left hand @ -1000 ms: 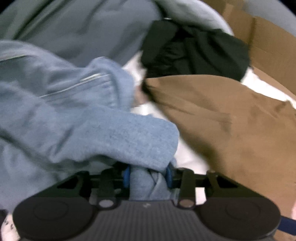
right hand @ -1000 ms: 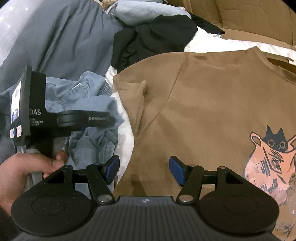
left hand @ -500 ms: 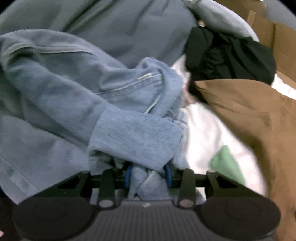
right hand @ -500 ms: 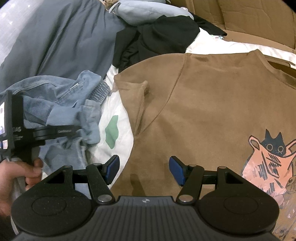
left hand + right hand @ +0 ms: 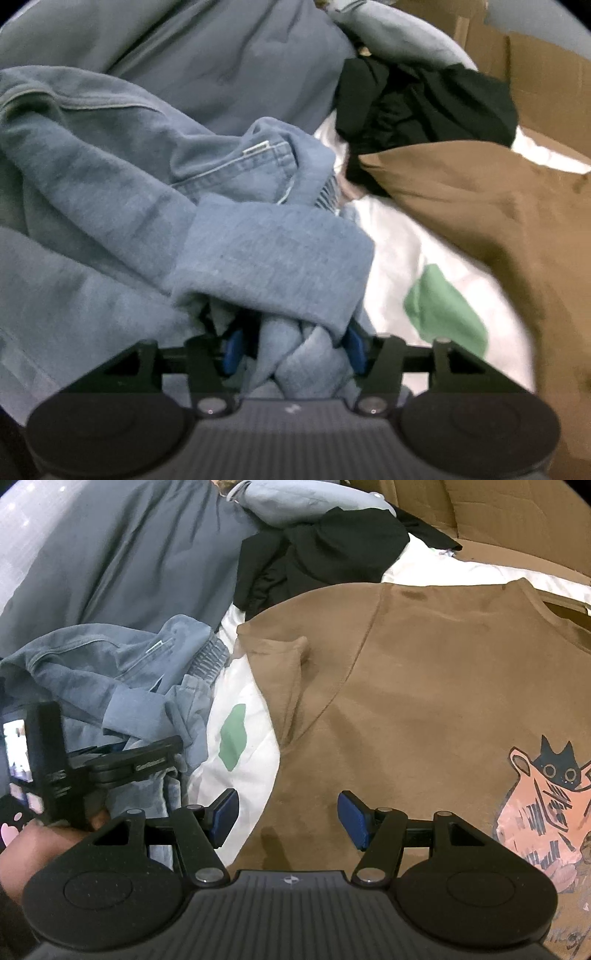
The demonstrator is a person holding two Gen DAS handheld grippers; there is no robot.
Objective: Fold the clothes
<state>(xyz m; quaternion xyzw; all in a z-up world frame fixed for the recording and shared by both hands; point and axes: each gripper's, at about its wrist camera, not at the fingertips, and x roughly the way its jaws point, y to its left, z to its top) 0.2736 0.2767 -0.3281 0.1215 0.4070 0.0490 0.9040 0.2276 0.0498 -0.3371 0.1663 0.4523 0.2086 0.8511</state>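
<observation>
The left gripper (image 5: pixel 291 350) has a bunched twist of the blue denim garment (image 5: pixel 155 206) between its blue pads, and its jaws are opening; a gap shows beside the pad on the left, while the pad on the right seems to touch the cloth, though a fold draped over it hides the contact, so a real grip can no longer be read. The rest of the denim heaps up ahead of and to the left of those fingers, one cuffed fold lying straight across them. To the right of the fingers a white sheet (image 5: pixel 391 258) with a green patch (image 5: pixel 443 314) lies bare, and farther right begins the brown T-shirt (image 5: pixel 498 221). Ahead and to the right sits a crumpled black garment (image 5: pixel 424 103), with a grey-blue cloth (image 5: pixel 221 62) behind the denim. The right gripper (image 5: pixel 287 819) hangs with its fingers well apart and nothing between them, above the lower left part of the brown T-shirt, which lies spread flat ahead and to the right of them; its printed cartoon figure (image 5: pixel 546 797) is off to the right. Left of these fingers a hand (image 5: pixel 44 849) holds the left gripper's handle beside the denim.
</observation>
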